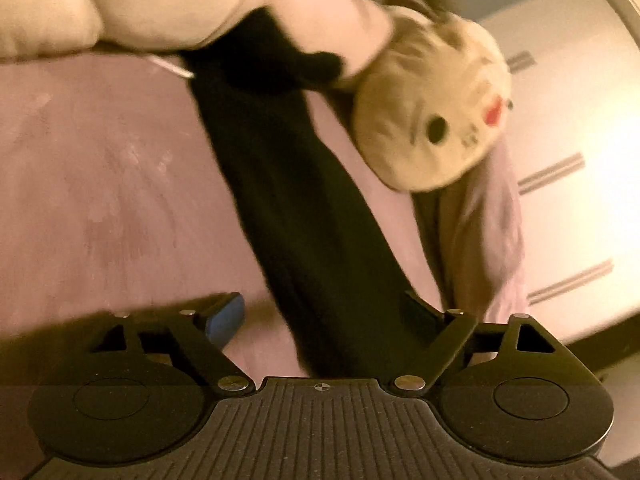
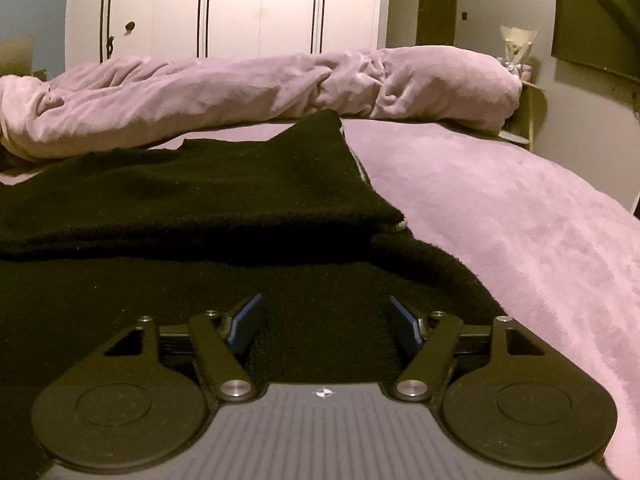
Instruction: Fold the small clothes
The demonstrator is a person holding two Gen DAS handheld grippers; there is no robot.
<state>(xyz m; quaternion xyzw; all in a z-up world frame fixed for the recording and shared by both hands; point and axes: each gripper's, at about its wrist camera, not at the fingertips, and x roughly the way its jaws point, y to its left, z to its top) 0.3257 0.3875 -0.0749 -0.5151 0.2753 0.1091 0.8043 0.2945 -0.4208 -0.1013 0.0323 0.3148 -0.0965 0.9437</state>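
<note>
Two hand-held grippers work one black garment (image 2: 192, 184) spread on the bed (image 2: 500, 216).

State of grip:
- Right hand-held gripper (image 2: 324, 326): jaws stand apart, blue pads (image 2: 244, 322) clear of the cloth. Nothing is held. Black cloth lies directly below and ahead of it.
- Left hand-held gripper (image 1: 320, 312): jaws wide apart. A dark strip of the garment (image 1: 296, 216) passes between them, nearer the right-hand finger; that finger is hard to tell from the cloth, and no pinch shows. Read as released.

Step in hand: one fold appears laid. In the right wrist view an upper layer lies over a lower one just ahead of the jaws, with a folded edge crossing the view.

Orientation: in the left wrist view the strip runs lengthwise away from the jaws, slanting up and to the left, its far end reaching under a pale pillow (image 1: 152, 4) beside a plush toy (image 1: 432, 108). The view is blurred.

Next move, as a judgement: each gripper needs a fresh pinch on an edge or corner, both layers included, then a carry across the long axis.
</note>
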